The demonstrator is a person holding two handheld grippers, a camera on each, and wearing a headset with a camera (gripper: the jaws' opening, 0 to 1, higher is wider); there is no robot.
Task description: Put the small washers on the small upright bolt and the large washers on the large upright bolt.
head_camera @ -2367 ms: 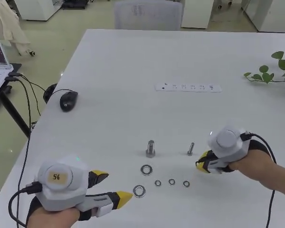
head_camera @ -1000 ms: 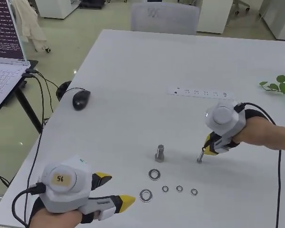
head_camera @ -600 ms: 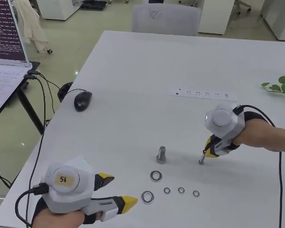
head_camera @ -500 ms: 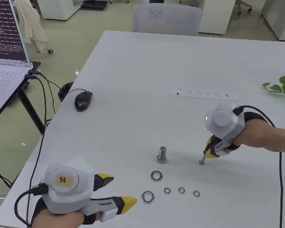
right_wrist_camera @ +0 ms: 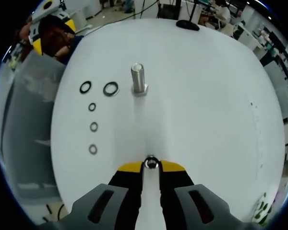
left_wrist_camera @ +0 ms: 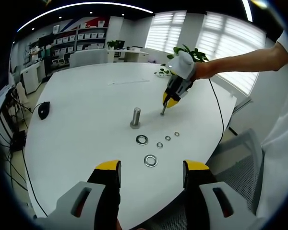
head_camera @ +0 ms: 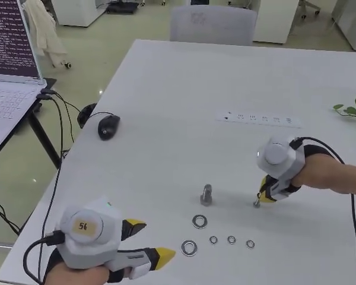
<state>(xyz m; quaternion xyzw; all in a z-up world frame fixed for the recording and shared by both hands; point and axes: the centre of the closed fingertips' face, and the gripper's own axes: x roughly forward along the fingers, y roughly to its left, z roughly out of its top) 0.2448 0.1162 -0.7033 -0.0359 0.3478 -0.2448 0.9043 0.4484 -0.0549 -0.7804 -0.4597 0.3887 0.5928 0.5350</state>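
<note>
My right gripper (head_camera: 262,199) is shut on the small bolt (head_camera: 257,203), which stands on the white table; its head shows between the yellow jaw tips (right_wrist_camera: 151,163). The large bolt (head_camera: 206,195) stands upright to its left. Two large washers (head_camera: 199,221) (head_camera: 189,247) and three small washers (head_camera: 231,239) lie flat in front of the bolts. My left gripper (head_camera: 149,240) is open at the near table edge, with nothing between its jaws; the nearer large washer (left_wrist_camera: 150,160) lies just ahead of it.
A white power strip (head_camera: 258,119) lies further back on the table (head_camera: 166,89). A black mouse (head_camera: 108,126) sits near the left edge, beside a laptop (head_camera: 6,89). A plant (head_camera: 353,110) is at the far right, and a chair (head_camera: 212,27) stands behind the table.
The right gripper moved from beside the small bolt onto it and shut on it. The left gripper has stayed open in place. The head view has shifted.
</note>
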